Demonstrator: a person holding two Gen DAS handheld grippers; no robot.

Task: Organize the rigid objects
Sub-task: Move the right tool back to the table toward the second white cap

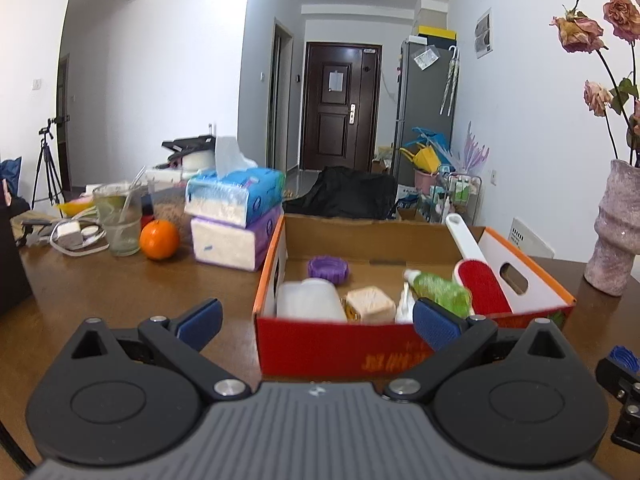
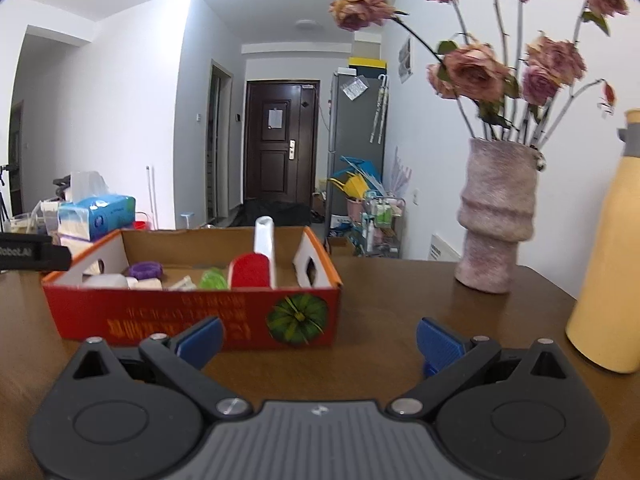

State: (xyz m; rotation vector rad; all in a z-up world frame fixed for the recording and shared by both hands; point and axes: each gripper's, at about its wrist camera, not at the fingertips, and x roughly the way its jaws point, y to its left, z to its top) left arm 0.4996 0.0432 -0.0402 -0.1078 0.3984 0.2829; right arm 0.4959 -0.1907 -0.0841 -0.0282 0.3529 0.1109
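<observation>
A red cardboard box (image 1: pixel 332 344) (image 2: pixel 192 316) sits on the brown table. Inside it lie a white plastic jar (image 1: pixel 308 300), a purple lid (image 1: pixel 328 269) (image 2: pixel 145 269), a beige block (image 1: pixel 370 304), a green bottle (image 1: pixel 438 290) (image 2: pixel 213 279) and a red lint brush with a white handle (image 1: pixel 482 284) (image 2: pixel 252 270). My left gripper (image 1: pixel 318 322) is open just in front of the box, nothing between its fingers. My right gripper (image 2: pixel 318 338) is open before the box's right front corner, also empty. A blue fingertip of the right gripper shows at the left wrist view's right edge.
Left of the box stand two stacked tissue packs (image 1: pixel 236 216) (image 2: pixel 98 216), an orange (image 1: pixel 159 239), a glass with a straw (image 1: pixel 119 220) and a charger with cable (image 1: pixel 74 236). A pink vase of dried roses (image 2: pixel 498 216) (image 1: pixel 616 232) and a yellow bottle (image 2: pixel 612 264) stand right.
</observation>
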